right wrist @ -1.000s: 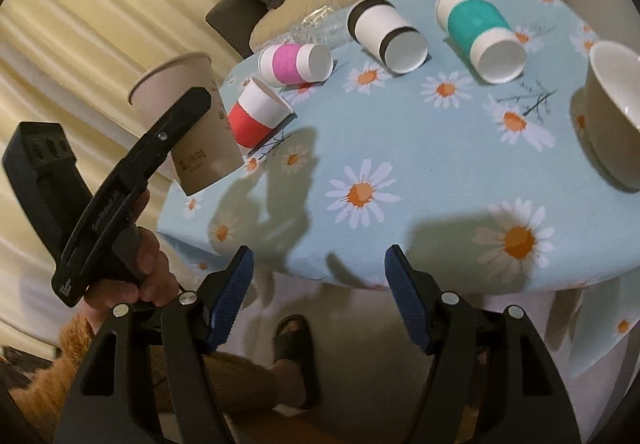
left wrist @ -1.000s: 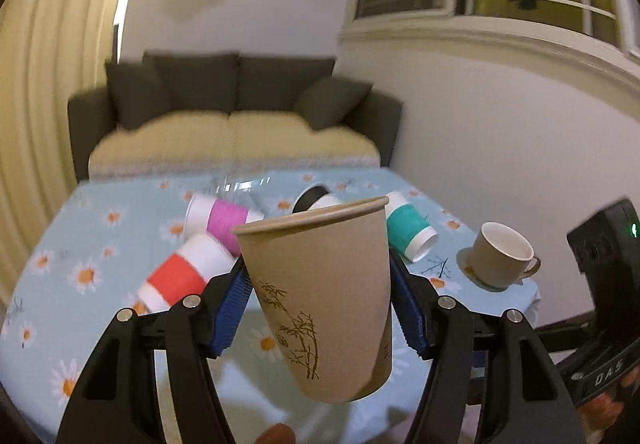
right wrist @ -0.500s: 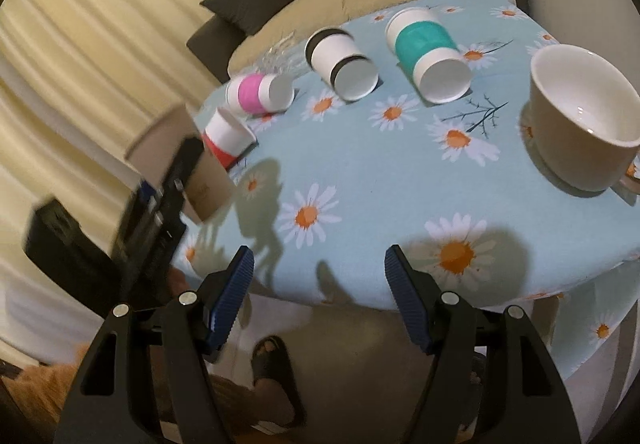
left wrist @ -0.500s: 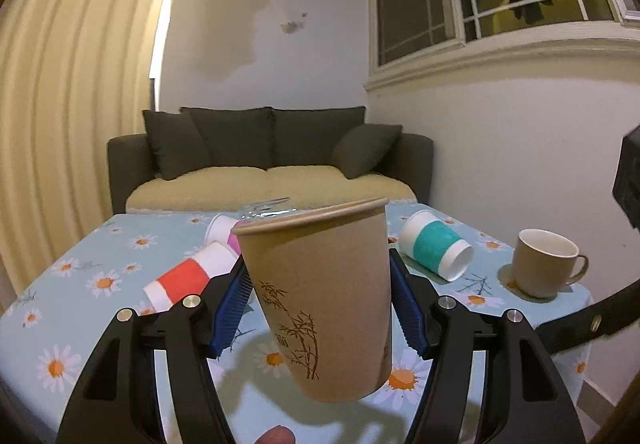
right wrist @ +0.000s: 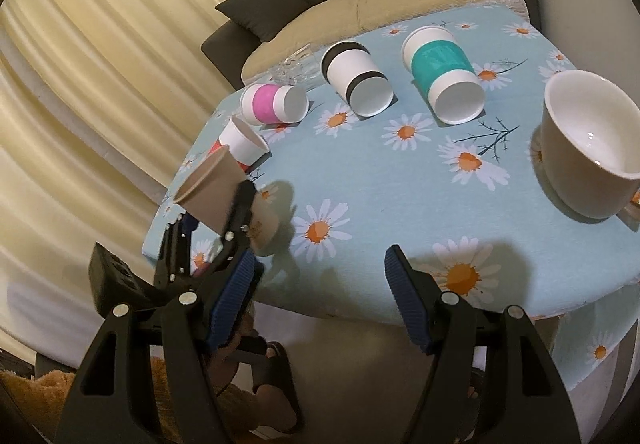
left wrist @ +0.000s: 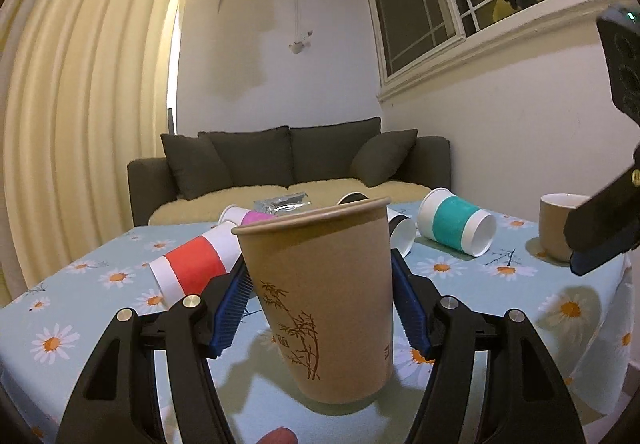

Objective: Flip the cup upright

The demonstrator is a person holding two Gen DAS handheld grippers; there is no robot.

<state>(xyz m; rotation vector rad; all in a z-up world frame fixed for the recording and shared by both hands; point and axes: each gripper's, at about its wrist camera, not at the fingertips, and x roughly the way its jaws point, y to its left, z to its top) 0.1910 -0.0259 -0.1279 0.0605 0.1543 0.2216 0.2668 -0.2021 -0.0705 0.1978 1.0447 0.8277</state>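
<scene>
My left gripper (left wrist: 320, 308) is shut on a brown paper cup (left wrist: 324, 300) with a bamboo print, mouth up and nearly upright, its base close to the daisy tablecloth (left wrist: 500, 284) near the table's front left edge. The same cup (right wrist: 224, 199) shows in the right wrist view, gripped by the left gripper's fingers (right wrist: 240, 211). My right gripper (right wrist: 320, 300) is open and empty, off the table's front edge. Lying on their sides are a red cup (left wrist: 192, 268), a pink cup (right wrist: 272, 103), a black-banded cup (right wrist: 356, 79) and a teal cup (right wrist: 444, 71).
A beige ceramic mug (right wrist: 588, 147) stands upright at the table's right. A clear glass dish (right wrist: 300, 63) sits at the far edge. A dark sofa (left wrist: 288, 175) stands behind the table, a curtain (left wrist: 80, 123) to the left.
My left gripper has lowered the brown cup toward the tablecloth and levelled it upright. My right gripper has shifted closer to the table, still open.
</scene>
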